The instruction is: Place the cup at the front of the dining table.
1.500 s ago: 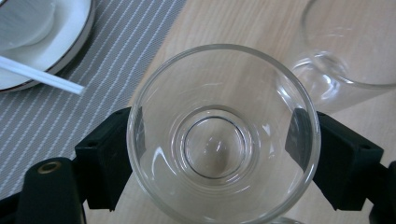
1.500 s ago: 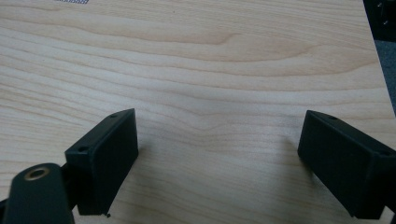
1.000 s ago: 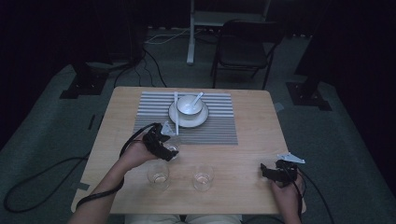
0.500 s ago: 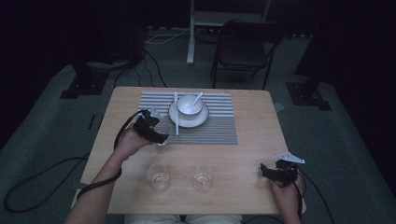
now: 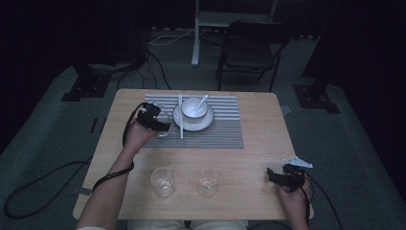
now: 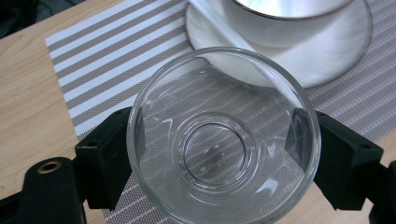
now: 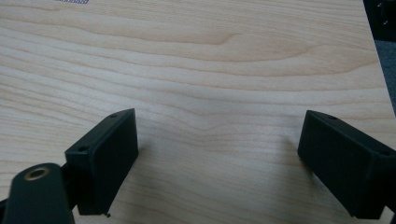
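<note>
My left gripper [image 5: 160, 127] is shut on a clear drinking glass [image 6: 223, 140], its black pads pressing the glass from both sides. It holds the glass [image 5: 162, 128] over the left part of the striped placemat [image 5: 220, 136], just left of the white bowl [image 5: 194, 108] on its saucer [image 5: 207, 123]. A white spoon [image 5: 202, 100] leans in the bowl and a pale stick [image 5: 181, 122] lies across the saucer's left side. My right gripper [image 5: 271, 174] rests near the table's front right corner, jaws open over bare wood [image 7: 219, 112].
Two more clear glasses [image 5: 163, 181] [image 5: 208, 182] stand side by side near the front edge of the wooden table [image 5: 261, 124]. A chair [image 5: 251, 52] stands beyond the far edge. Cables trail from both grippers off the table.
My left gripper has carried the glass from beside the two front glasses up and away onto the placemat's left side. The right gripper has stayed put.
</note>
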Demonstrator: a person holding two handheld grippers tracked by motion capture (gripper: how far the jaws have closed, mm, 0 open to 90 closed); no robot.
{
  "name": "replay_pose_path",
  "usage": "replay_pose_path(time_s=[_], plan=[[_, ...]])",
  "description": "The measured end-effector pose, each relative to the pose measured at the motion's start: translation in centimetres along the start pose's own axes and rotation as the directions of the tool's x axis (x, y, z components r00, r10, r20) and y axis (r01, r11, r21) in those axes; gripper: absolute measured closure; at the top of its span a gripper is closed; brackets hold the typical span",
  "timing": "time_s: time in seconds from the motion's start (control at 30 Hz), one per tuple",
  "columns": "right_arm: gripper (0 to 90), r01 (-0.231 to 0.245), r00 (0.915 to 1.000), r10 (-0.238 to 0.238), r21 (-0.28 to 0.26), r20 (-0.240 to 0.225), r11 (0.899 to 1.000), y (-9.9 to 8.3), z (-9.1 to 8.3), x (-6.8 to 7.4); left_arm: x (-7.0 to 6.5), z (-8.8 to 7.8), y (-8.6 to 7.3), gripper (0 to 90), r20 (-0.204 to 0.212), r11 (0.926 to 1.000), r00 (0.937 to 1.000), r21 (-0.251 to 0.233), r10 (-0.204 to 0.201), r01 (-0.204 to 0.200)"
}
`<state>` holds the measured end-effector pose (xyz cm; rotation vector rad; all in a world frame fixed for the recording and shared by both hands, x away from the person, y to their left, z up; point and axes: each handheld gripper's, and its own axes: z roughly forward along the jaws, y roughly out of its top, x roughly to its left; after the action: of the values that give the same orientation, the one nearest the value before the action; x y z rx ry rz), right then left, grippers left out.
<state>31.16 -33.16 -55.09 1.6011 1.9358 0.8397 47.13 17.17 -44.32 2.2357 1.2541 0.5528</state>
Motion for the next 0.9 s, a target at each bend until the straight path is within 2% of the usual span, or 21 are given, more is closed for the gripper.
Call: replay_pose_path(time_s=[0.03,0.37,0.5,0.53,0.67,0.7,0.77,0.9], plan=[[11.6,0.0,1.0,0.0,0.0,0.0,1.0,0.0,0.0,0.0,0.2,0.2,0.0,17.7,-0.011,0.9997,0.9997,-0.002,-0.024,0.023],[11.6,0.0,1.0,0.0,0.0,0.0,1.0,0.0,0.0,0.0,1.4,1.5,-0.1,17.8,-0.048,0.9978,0.9968,0.012,-0.064,0.065],[11.6,0.0,1.0,0.0,0.0,0.0,1.0,0.0,0.0,0.0,1.4,2.1,-0.2,17.7,-0.058,0.9961,0.9958,0.048,-0.071,0.074],[11.6,0.0,1.0,0.0,0.0,0.0,1.0,0.0,0.0,0.0,1.4,2.2,-0.2,17.7,-0.063,0.9961,0.9953,0.045,-0.073,0.076],[11.6,0.0,1.0,0.0,0.0,0.0,1.0,0.0,0.0,0.0,1.2,2.8,-0.6,17.7,-0.054,0.9946,0.9959,0.071,-0.072,0.076],[11.6,0.0,1.0,0.0,0.0,0.0,1.0,0.0,0.0,0.0,1.2,2.9,-0.8,17.7,-0.054,0.9948,0.9957,0.064,-0.076,0.079],[11.6,0.0,1.0,0.0,0.0,0.0,1.0,0.0,0.0,0.0,1.5,3.0,-1.2,17.6,-0.041,0.9922,0.9926,0.046,-0.114,0.116],[11.6,0.0,1.0,0.0,0.0,0.0,1.0,0.0,0.0,0.0,1.6,3.0,-1.3,17.5,-0.041,0.9921,0.9921,0.036,-0.118,0.12]])
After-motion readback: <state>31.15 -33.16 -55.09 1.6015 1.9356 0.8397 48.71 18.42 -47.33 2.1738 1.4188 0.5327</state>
